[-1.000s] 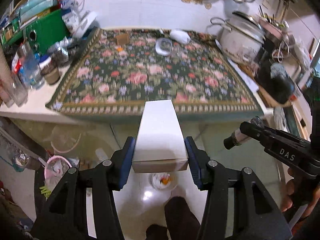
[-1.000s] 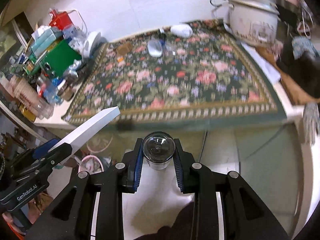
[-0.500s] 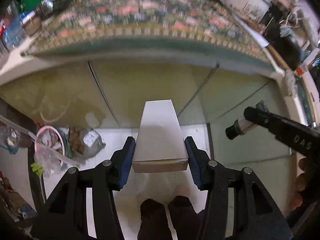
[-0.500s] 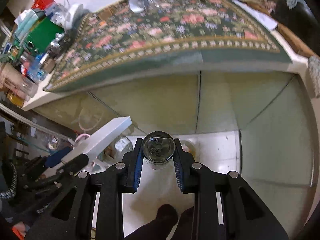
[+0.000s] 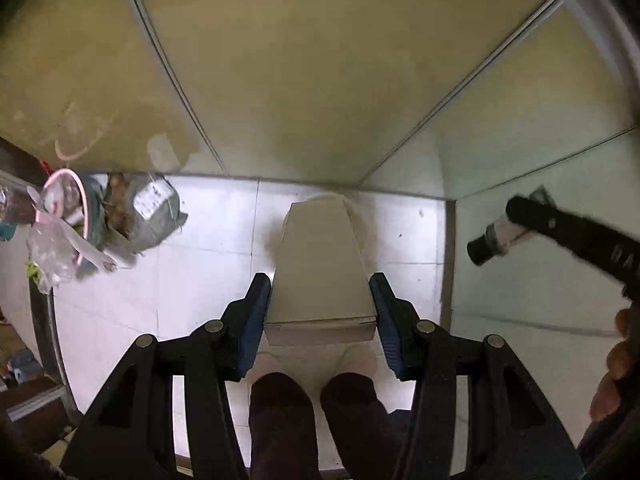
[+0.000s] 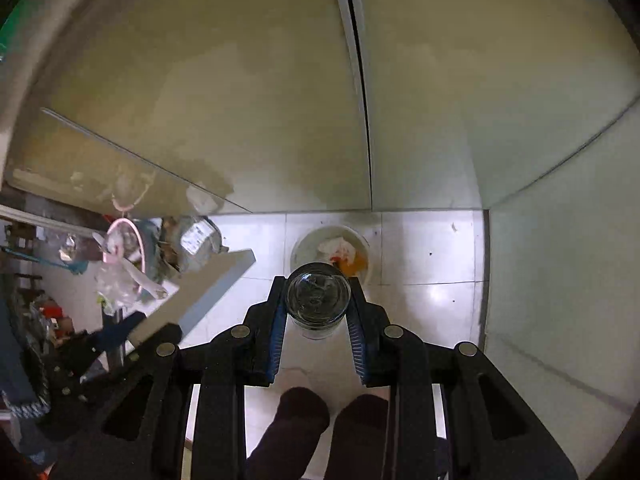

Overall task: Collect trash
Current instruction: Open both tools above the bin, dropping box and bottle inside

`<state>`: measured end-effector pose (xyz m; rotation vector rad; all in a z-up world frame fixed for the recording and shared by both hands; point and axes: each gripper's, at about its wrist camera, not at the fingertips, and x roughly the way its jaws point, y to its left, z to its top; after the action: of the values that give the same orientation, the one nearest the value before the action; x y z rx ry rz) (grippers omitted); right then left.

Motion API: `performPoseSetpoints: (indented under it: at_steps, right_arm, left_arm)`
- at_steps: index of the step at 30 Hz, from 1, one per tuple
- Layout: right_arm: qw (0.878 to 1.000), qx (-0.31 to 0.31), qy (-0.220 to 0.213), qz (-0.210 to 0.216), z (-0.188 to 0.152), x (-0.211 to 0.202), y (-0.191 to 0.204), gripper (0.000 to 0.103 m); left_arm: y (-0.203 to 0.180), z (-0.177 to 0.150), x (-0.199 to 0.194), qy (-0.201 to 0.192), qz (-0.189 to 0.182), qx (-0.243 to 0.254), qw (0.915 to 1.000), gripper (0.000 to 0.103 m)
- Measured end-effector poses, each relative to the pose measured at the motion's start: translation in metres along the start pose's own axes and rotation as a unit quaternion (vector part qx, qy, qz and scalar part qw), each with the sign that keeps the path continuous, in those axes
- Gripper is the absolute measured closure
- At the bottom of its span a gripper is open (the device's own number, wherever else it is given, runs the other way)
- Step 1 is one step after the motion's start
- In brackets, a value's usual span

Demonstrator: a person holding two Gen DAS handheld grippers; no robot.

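On the floor point(image 6: 428, 248), a bucket point(image 6: 304, 246) stands against the cabinet doors point(image 6: 280, 100), directly below the jar point(image 6: 319, 300) in the right gripper point(image 6: 318, 312). The box point(image 5: 320, 272) in the left gripper point(image 5: 320, 312) hangs above it too. Left of the bucket lie a parcel point(image 5: 154, 210) and, further left, a lined bin point(image 5: 60, 220).

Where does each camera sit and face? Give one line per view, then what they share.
Left wrist: on the left tongs, facing steeply down at the white tiled floor; they grip a white cardboard box; dark feet show.
Right wrist: on the right tongs, facing down; they grip a small clear glass jar above a round white bin.
Shared: floor, feet, box, pink-rimmed bin.
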<state>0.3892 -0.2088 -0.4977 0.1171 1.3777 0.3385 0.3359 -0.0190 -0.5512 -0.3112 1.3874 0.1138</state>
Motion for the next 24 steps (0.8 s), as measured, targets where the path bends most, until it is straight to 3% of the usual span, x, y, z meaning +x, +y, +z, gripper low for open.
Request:
performPoseSetpoints:
  at_steps: [9,14,18,24]
  right_arm:
    - [0.998,-0.024,0.046,0.037,0.012,0.092,0.002,0.077]
    - [0.997,-0.036,0.05,0.048,0.017,0.1,0.006,0.076]
    - [0.996,-0.031,0.067,0.048,0.023,0.105,0.003,0.074]
    - [0.996,-0.036,0.06,0.047,0.022,0.081,0.003,0.073]
  left_arm:
    - [0.014,-0.003,0.096,0.036,-0.011,-0.031,0.9988,0.053]
    - [0.009,0.011,0.125,0.037,-0.023,-0.05,0.9978,0.053]
    - [0.001,0.022,0.142,0.06,-0.01,-0.043,0.9973,0.052]
    - [0.002,0.021,0.122,0.066,-0.021,-0.039,0.9969,0.052]
